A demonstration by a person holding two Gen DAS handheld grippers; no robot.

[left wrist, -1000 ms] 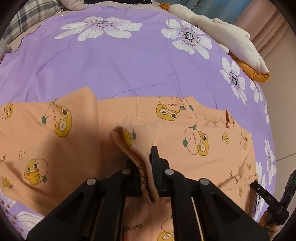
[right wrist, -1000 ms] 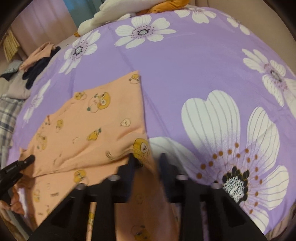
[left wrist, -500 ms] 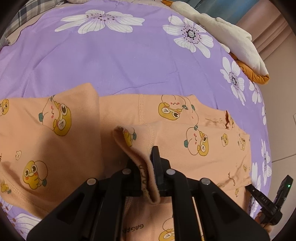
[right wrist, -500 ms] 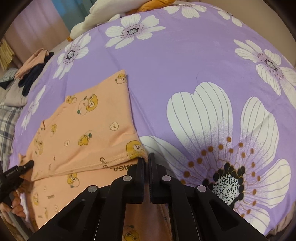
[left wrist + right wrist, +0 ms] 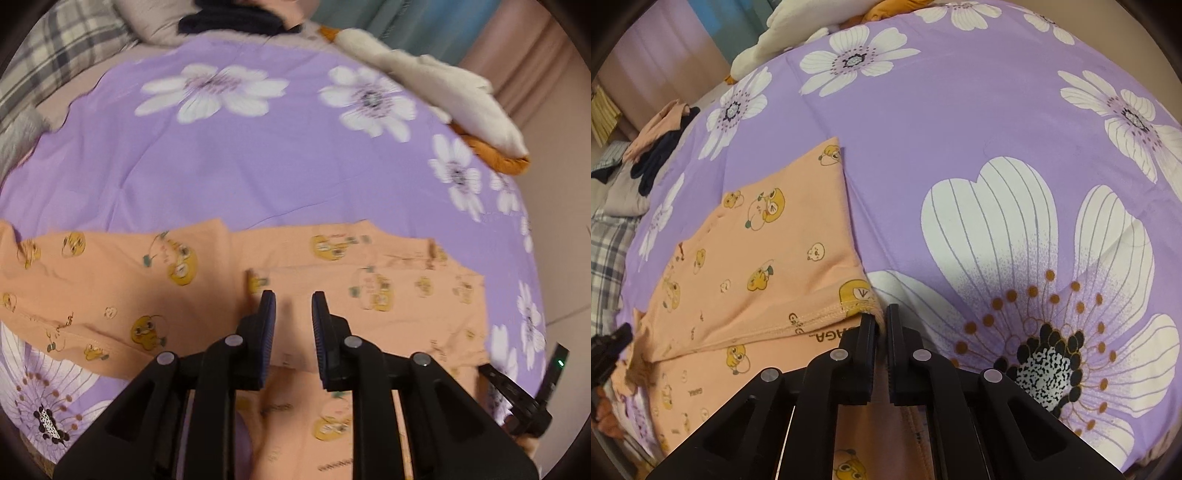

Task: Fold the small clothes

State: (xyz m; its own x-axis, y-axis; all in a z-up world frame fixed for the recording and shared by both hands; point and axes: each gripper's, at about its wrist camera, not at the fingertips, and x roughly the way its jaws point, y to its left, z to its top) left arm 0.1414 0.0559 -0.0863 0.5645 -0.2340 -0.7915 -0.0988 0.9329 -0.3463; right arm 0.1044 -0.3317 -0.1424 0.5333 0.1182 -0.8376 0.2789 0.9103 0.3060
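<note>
Purple bedsheet with big white flowers covers the bed; left view is motion-blurred. At the far edge lies a cream plush toy on an orange piece, just beside the sheet's corner. A dark navy garment sits past the sheet's far side, with a grey plaid blanket off to the far left. In the right view a small clothes pile of peach and navy items sits at the far left, well apart from the work area. No containers in view. Nothing lies between either gripper and the garment.

The peach cartoon-print garment lies flat on the sheet, spread across the near half, with one layer folded over another; a hemmed edge with lettering shows in the right view.

Left gripper hovers above the garment's middle, jaws parted a little and just been opening, with nothing between the pads; fabric lies below them, not pinched. The folded flap corner sits just beside the left finger.

Right gripper is at the garment's near corner by the hem, jaws closed to a thin slit with a sliver of peach fabric pinched between them. A big white flower print lies just to its right. The other gripper's tip shows at the far left edge of the right view.
</note>
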